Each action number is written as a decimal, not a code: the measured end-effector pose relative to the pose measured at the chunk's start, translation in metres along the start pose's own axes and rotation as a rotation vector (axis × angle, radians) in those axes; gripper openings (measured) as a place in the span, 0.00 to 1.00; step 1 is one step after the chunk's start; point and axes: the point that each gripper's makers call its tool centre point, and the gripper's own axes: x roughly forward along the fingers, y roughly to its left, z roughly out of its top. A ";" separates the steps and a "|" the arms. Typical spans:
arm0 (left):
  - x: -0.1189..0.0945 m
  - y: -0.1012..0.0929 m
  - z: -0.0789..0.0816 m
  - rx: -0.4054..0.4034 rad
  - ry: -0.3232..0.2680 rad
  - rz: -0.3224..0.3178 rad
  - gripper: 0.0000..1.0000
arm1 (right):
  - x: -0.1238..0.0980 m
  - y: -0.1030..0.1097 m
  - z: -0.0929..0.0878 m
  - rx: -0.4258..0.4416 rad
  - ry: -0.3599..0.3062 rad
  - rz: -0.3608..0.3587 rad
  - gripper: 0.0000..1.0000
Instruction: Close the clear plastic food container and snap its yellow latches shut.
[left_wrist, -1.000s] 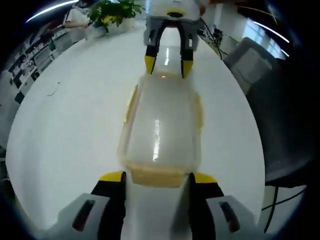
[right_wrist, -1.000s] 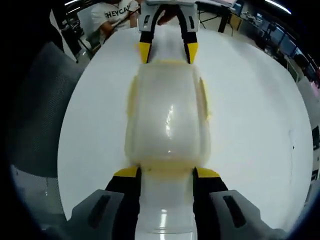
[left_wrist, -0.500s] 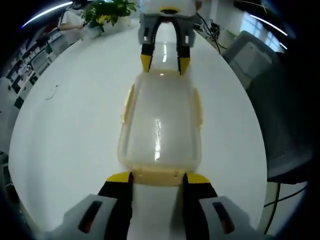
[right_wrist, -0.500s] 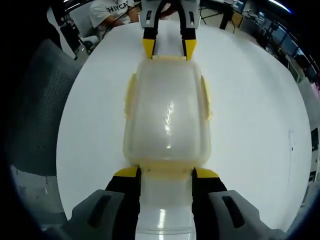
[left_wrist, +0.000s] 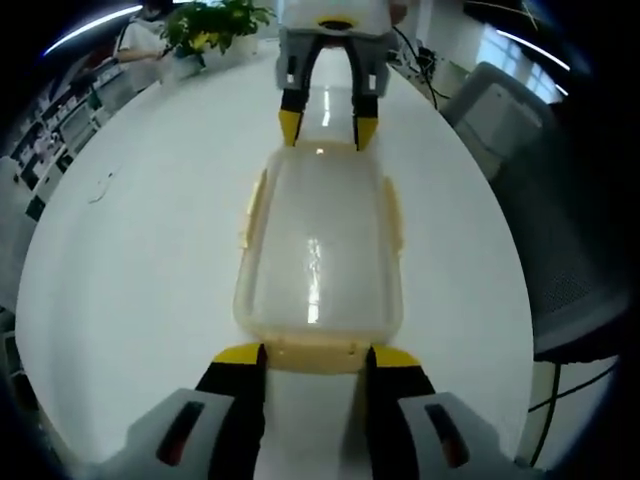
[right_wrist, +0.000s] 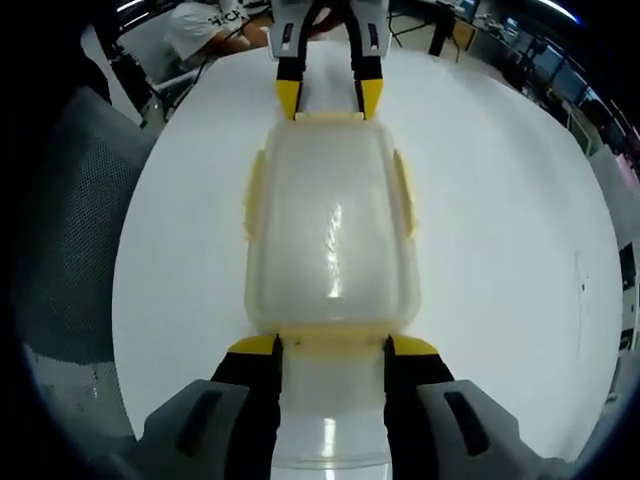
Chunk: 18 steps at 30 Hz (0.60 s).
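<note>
A clear plastic container (left_wrist: 318, 255) (right_wrist: 330, 225) with its lid on lies lengthwise on the white table (left_wrist: 130, 250). Yellow latches flare out on its long sides (left_wrist: 254, 205) (right_wrist: 403, 190). My left gripper (left_wrist: 317, 356) sits at the near end in the left gripper view, jaws pressed against both sides of the yellow end latch (left_wrist: 315, 350). The same gripper (right_wrist: 328, 98) is at the far end in the right gripper view. My right gripper (right_wrist: 333, 346) holds the opposite end latch (right_wrist: 332, 342) the same way, and appears far off as the right gripper (left_wrist: 327, 128).
The round white table (right_wrist: 500, 250) has open surface on both sides of the container. A grey mesh chair (left_wrist: 560, 230) (right_wrist: 70, 230) stands by the table edge. A potted plant (left_wrist: 215, 22) and a seated person (right_wrist: 215, 25) are beyond the far edges.
My left gripper's jaws have narrowed onto the near end latch. Both views have crept slightly along the container. The container itself has stayed put.
</note>
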 end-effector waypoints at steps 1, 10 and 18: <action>0.000 0.000 0.000 0.000 -0.001 0.000 0.33 | 0.000 0.000 0.000 0.000 0.002 0.001 0.37; 0.001 0.000 0.001 0.002 0.012 0.003 0.33 | 0.001 0.000 0.000 -0.009 0.023 0.007 0.37; 0.001 -0.001 0.001 -0.015 0.004 0.011 0.33 | 0.000 -0.002 -0.002 -0.022 0.049 0.008 0.37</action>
